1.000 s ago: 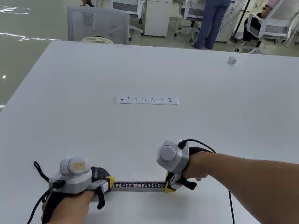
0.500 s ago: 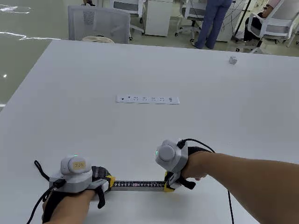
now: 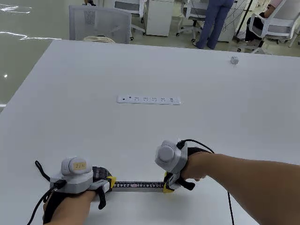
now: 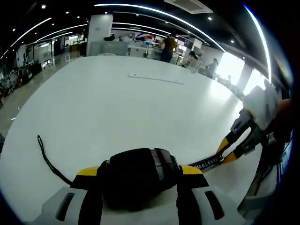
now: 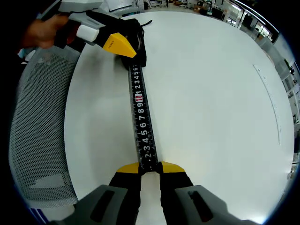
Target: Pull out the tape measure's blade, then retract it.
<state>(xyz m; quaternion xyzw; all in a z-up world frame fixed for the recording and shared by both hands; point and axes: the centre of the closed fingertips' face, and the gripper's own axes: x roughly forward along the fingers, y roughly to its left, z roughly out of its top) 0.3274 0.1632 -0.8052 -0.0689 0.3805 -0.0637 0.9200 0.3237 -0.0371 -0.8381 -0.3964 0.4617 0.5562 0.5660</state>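
The black tape measure case (image 4: 138, 176) sits between the yellow-tipped jaws of my left gripper (image 3: 104, 183), which is shut on it at the near left of the white table (image 3: 154, 75). Its numbered blade (image 5: 141, 122) runs out flat over the table to my right gripper (image 5: 150, 168), whose jaws are shut on the blade's end. In the head view the blade (image 3: 137, 186) spans the short gap between the case (image 3: 100, 174) and my right gripper (image 3: 168, 186). The case's black wrist strap (image 4: 47, 159) trails on the table.
A white power strip (image 3: 148, 100) lies mid-table, beyond the grippers. A small grey object (image 3: 234, 60) rests near the far right edge. Office chairs (image 3: 99, 24) and a standing person (image 3: 213, 21) are past the table's far edge. A mesh chair (image 5: 40, 136) stands close by the near edge.
The right gripper has shifted slightly left toward the case, so the exposed blade is a little shorter. The left gripper and case have stayed put.
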